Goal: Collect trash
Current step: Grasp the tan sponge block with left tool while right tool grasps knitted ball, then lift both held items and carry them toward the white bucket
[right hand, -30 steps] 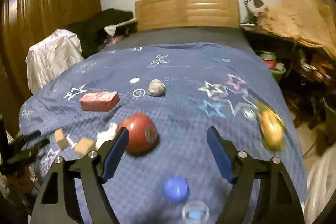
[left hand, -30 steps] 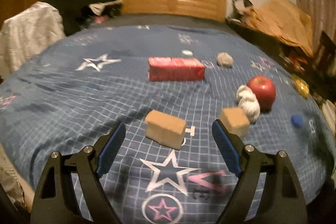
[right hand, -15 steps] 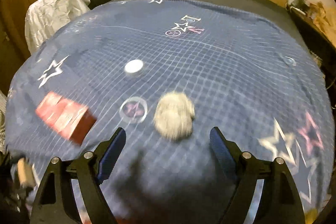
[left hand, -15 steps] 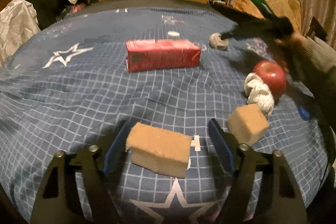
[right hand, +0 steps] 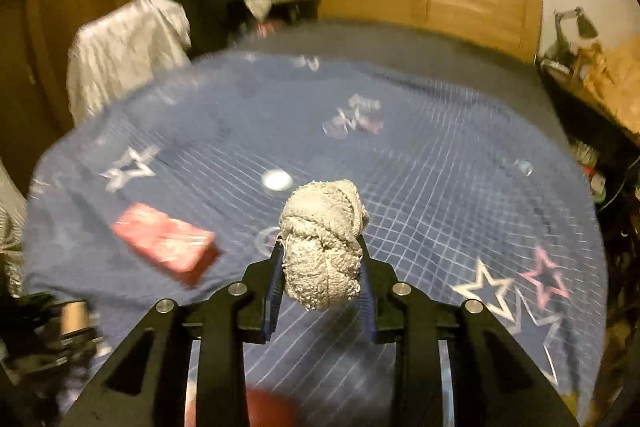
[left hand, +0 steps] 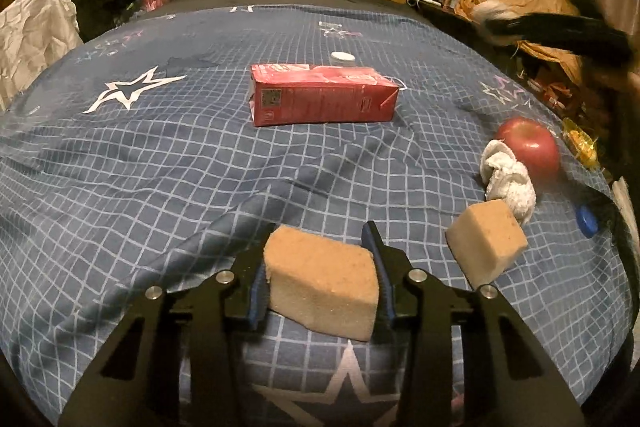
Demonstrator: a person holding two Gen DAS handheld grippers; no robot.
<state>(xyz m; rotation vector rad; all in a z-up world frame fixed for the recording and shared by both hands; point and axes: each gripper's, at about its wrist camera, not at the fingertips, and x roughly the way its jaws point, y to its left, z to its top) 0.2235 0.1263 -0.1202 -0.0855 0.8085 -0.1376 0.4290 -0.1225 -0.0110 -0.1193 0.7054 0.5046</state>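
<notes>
Left gripper (left hand: 322, 263), bottom centre of its frame: fingers clamped on a tan sponge block (left hand: 322, 287) just above the blue checked bedspread (left hand: 160, 179). Right gripper (right hand: 320, 267), bottom centre: fingers closed around a grey crumpled wad (right hand: 322, 243), lifted clear of the bed. Second tan block (left hand: 486, 242) lower right; white wad (left hand: 506, 179) touching red apple (left hand: 530, 147) at right. Red carton (left hand: 322, 99) centre, lying flat.

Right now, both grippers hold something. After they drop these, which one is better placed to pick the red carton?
Left, probably. The left gripper, shut on the tan sponge block, faces the red carton straight ahead. The right gripper, holding the grey wad, sees it off to its left.
</notes>
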